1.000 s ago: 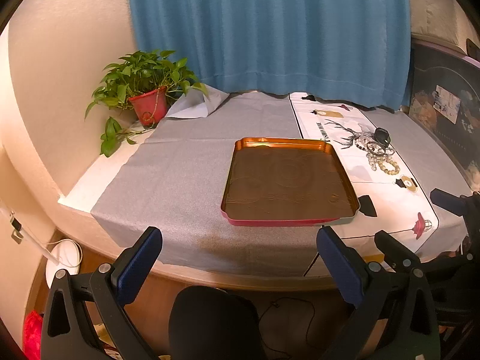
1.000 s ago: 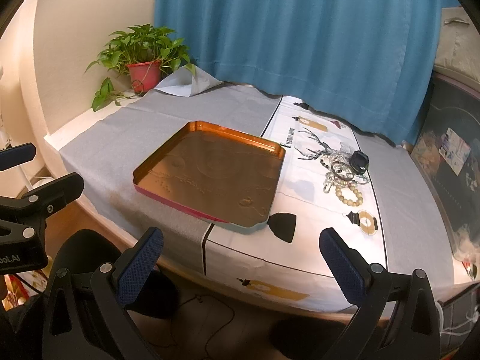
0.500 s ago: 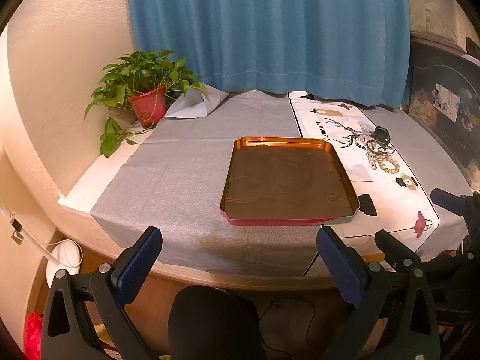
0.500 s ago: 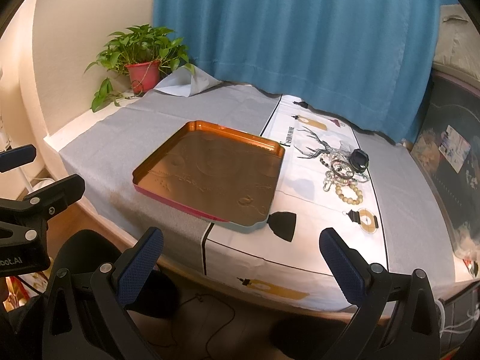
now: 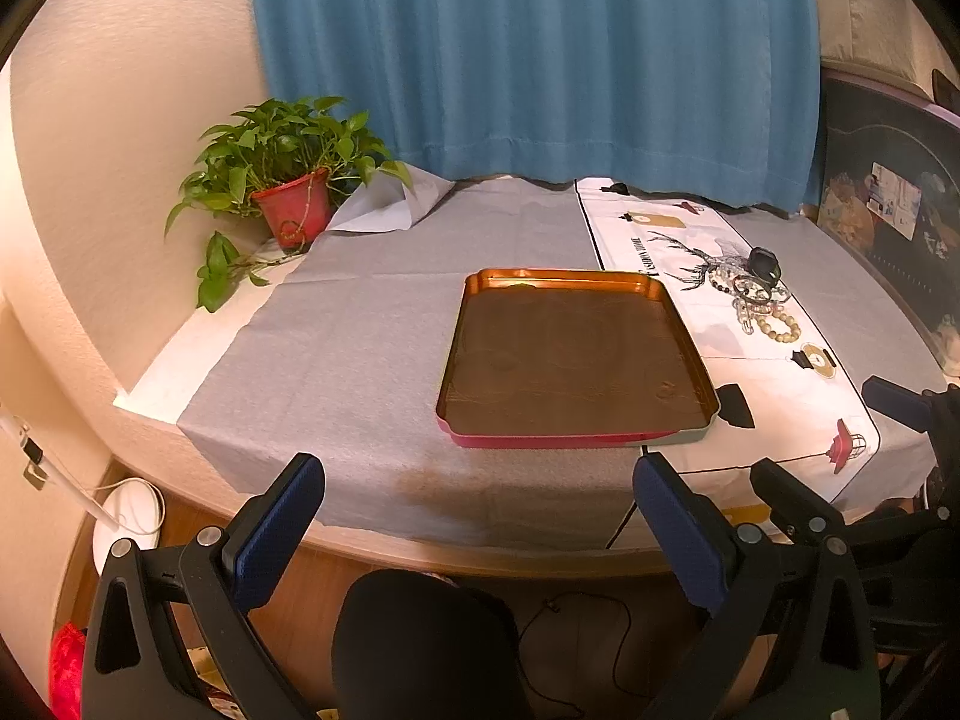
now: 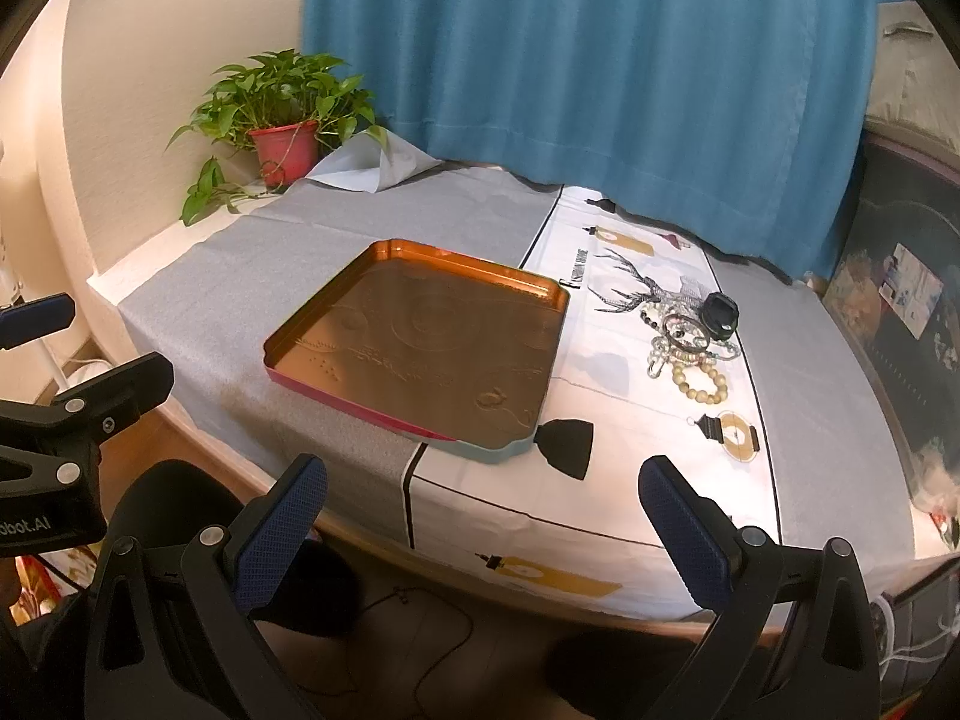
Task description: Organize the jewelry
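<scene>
Warm yellow room light makes both pictures bright and sharp, the tray (image 5: 576,360) shines a bit, and the round lens bends everything near the dark corners.

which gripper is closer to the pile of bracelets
Right. The right gripper hangs off the table edge on the runner's side, with the bracelets ahead. The left gripper is farther left, facing the tray; both are open.

Left hand-held gripper (image 5: 480,531), right hand-held gripper (image 6: 483,531), black frames, blue textured pads (image 6: 282,531), silver screws
</scene>
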